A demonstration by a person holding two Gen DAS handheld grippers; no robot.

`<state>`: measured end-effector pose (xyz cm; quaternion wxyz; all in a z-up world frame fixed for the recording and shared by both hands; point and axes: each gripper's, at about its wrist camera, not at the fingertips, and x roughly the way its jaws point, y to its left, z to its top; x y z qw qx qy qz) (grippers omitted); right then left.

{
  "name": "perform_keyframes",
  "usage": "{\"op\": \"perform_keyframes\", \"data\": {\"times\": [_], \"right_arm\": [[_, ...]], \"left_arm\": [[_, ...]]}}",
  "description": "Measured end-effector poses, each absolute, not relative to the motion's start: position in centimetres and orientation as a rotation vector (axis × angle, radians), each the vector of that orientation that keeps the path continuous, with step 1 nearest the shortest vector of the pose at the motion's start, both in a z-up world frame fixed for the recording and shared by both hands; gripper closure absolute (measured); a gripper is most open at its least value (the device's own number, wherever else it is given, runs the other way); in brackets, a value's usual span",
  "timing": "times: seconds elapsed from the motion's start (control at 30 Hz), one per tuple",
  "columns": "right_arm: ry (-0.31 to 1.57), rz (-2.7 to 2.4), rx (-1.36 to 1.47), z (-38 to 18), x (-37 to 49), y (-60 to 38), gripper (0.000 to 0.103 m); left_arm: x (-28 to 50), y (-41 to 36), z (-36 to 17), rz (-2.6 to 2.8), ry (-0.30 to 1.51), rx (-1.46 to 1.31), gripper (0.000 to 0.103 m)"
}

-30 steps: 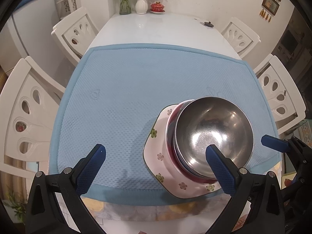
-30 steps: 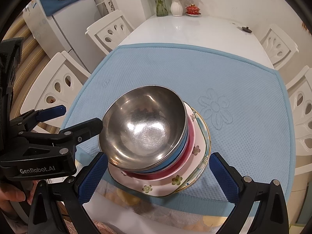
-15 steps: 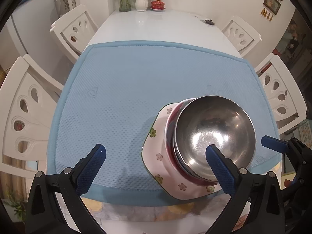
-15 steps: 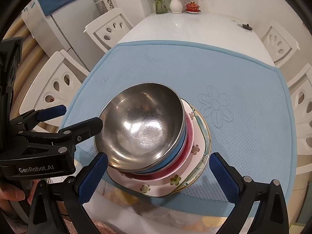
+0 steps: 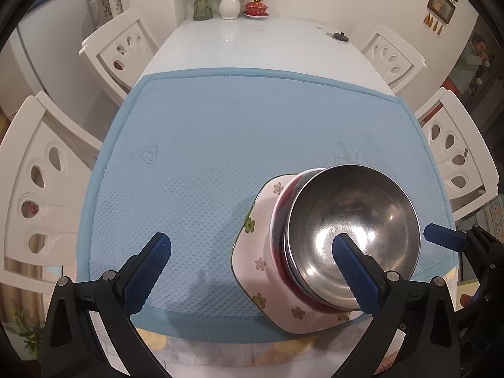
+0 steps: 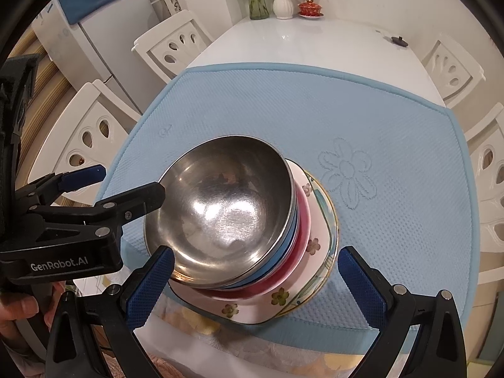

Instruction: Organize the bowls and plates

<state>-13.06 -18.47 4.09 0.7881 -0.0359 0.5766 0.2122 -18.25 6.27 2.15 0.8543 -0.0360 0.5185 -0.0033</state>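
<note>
1. Left hand-held gripper [image 5: 250, 247]: fingers spread wide, nothing between them; its right finger [image 5: 356, 271] overlaps the steel bowl [image 5: 352, 223] in view, contact can't be told.
2. Right hand-held gripper [image 6: 255, 272]: fingers wide apart, straddling the stack from the near side, holding nothing.
3. Stack sits at the near edge of the blue mat [image 6: 393, 119]: steel bowl on top, blue bowl [image 6: 288, 242] under it, red bowl [image 6: 299, 252] next, floral plate [image 6: 283, 299] below, gold-rimmed plate [image 6: 330, 230] at the bottom.
4. Floral plate corner overhangs the mat's near edge.
5. Mat is open to the left of the stack and beyond it.
6. White surface [image 5: 252, 44] past the mat is bare up to the vases [image 5: 228, 4] at the far end.
7. White chairs [image 5: 41, 189] flank both sides.
</note>
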Motion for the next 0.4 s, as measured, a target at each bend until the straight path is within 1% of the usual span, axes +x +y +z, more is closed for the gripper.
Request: {"op": "perform_keyframes", "data": {"times": [0.23,0.4], "right_arm": [[1.255,0.449,-0.077,3.72,-12.47,-18.65,0.000],[1.261,0.445,-0.081,3.47,-12.01,-18.60,0.000]], "left_arm": [[-17.67,6.26,2.05,-0.009,1.083,-0.050,0.001],[-17.35,6.63,2.10,-0.028,1.072,-0.080,0.001]]}}
